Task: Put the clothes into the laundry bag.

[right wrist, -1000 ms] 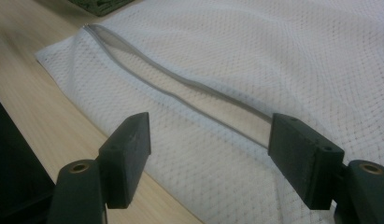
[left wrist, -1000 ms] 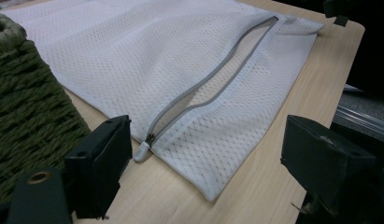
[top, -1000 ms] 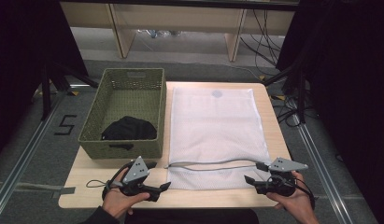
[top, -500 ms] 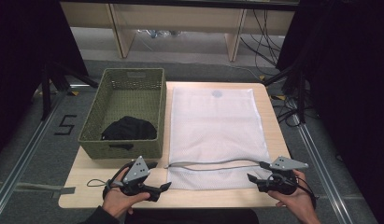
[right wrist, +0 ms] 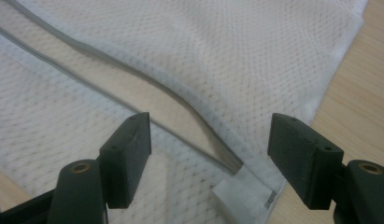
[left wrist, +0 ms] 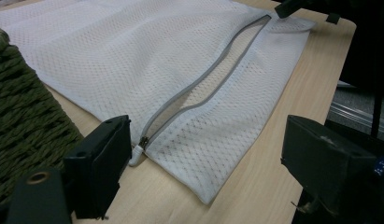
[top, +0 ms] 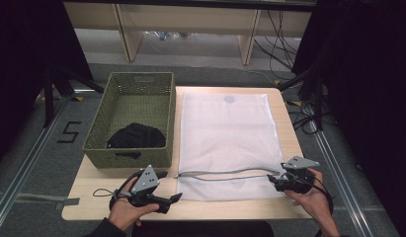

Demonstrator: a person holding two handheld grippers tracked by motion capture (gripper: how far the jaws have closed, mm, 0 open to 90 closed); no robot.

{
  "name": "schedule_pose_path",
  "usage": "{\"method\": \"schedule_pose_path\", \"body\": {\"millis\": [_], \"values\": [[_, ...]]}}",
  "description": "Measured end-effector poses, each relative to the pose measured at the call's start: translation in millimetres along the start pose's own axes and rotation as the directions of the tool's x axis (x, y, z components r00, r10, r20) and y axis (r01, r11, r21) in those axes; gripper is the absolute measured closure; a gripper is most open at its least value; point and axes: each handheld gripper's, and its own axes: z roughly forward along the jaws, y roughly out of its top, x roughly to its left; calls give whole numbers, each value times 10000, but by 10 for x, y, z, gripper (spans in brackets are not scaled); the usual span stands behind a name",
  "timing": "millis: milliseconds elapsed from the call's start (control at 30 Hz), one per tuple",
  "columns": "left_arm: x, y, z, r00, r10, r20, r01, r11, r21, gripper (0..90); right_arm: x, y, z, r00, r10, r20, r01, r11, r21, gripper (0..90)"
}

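Both grippers — left [top: 175,197], right [top: 273,181] — fingers apart at the mesh bag's [top: 225,133] zipper [top: 223,174] ends

Floor [top: 47,148], left of table [top: 87,200]: black numeral "5" [top: 69,132], legible in high view. White tag on mesh bag [right wrist: 243,193]: no legible print.

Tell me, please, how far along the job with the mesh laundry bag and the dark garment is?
Done: the mesh bag lies flat on the table, its zipper open along the near edge. In hand: the left tool and right tool sit open at the two ends of the zipper, gripping nothing. Left: the dark garment lies in the green basket, presumably to go into the bag.
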Motion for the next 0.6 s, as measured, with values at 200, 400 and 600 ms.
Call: {"method": "schedule_pose_path", "body": {"millis": [200,400,600], "values": [[2,3,-2,9998,171,-90,-169,9997,189,159,-31,91,159,9985,-492,256,475,9971,603,312],[0,3,5,9999,114,-46,-114,9998,148,159,0,195,340,9946,-1037,73,1025,9900,971,317],[14,3,11,9997,250,-27,-249,9993,280,159,65,292,481,9854,-1698,-142,1702,9772,1265,317]]}}
